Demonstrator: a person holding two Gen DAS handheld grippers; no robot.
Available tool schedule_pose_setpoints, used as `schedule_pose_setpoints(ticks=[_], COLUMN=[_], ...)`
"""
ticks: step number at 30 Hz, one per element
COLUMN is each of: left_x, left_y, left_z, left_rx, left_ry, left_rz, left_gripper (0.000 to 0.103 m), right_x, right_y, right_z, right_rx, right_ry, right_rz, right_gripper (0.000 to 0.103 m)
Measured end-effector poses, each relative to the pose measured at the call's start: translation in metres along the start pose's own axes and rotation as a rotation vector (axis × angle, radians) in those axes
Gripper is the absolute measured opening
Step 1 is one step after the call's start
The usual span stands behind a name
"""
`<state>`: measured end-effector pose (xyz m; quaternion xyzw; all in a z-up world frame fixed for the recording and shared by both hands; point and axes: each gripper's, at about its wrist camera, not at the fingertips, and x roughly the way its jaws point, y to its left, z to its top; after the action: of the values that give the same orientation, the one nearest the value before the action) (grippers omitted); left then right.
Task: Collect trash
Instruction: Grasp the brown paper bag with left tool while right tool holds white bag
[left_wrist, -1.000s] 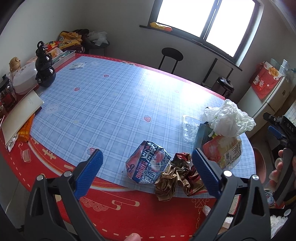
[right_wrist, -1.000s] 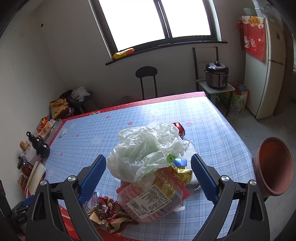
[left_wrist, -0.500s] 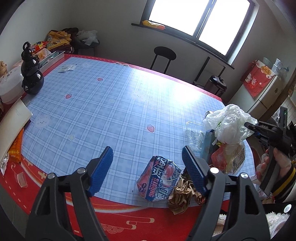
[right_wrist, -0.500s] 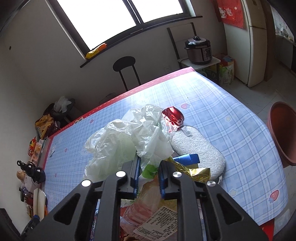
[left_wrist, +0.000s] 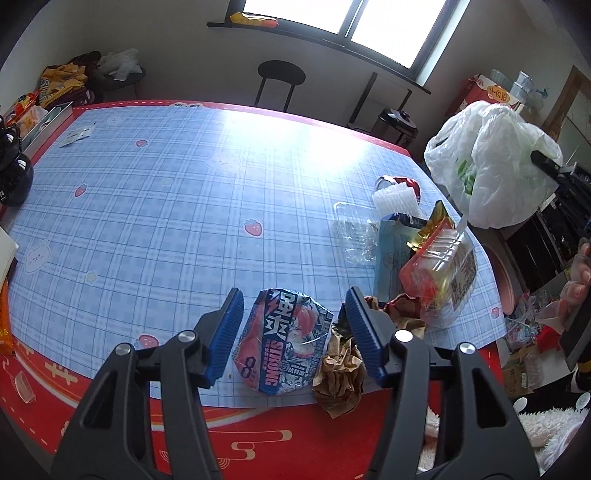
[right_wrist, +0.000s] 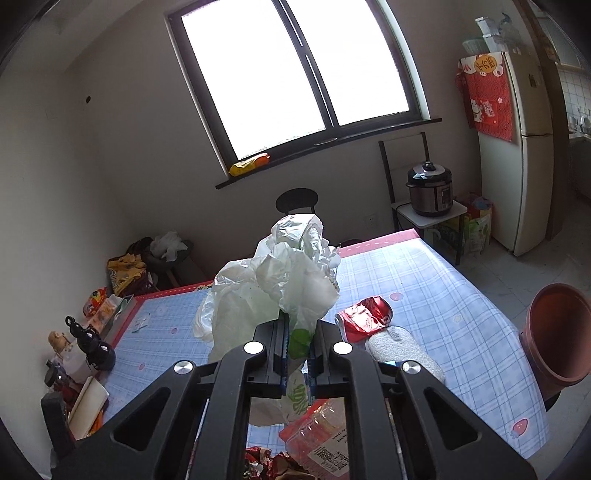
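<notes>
A crushed blue-and-red drink can (left_wrist: 284, 343) printed "STRONG" lies near the front edge of the blue checked table (left_wrist: 147, 192). My left gripper (left_wrist: 293, 299) straddles the can and its jaws are closing. A small gap shows at each blue pad, so neither one presses on it. Crumpled brown paper (left_wrist: 341, 373) lies just right of the can, under the right finger. My right gripper (right_wrist: 298, 328) is shut on a white plastic bag (right_wrist: 280, 280), which hangs lifted above the table. In the left wrist view the bag (left_wrist: 495, 170) is at the upper right.
More litter sits at the table's right end: a red-labelled clear package (left_wrist: 439, 269), a blue carton (left_wrist: 391, 254), a clear tray (left_wrist: 354, 229), a crushed red can (right_wrist: 365, 314) and a white foam pad (right_wrist: 402, 350). A brown bin (right_wrist: 557, 332) stands beside the table.
My left gripper came down and forward over the crushed can and its jaws narrowed. My right gripper shut on the white bag and raised it off the pile.
</notes>
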<state>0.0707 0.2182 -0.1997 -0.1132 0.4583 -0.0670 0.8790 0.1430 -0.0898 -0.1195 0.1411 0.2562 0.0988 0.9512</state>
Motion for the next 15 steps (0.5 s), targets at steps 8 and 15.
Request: schedule_pose_setpoints(ticks=[8, 15], left_x=[0.015, 0.021], left_y=[-0.041, -0.06], left_z=[-0.027, -0.051], left_rx=[0.074, 0.234], left_ry=[0.066, 0.115], left_rz=[0.006, 0.099], left_gripper=[0.056, 0.056], right_x=[-0.037, -0.05], right_y=[-0.028, -0.065], right_z=[-0.01, -0.016], right_rx=[-0.043, -0.014], right_ry=[0.001, 0.024], right_rz=[0.027, 0.032], right_gripper=[0.01, 0.01])
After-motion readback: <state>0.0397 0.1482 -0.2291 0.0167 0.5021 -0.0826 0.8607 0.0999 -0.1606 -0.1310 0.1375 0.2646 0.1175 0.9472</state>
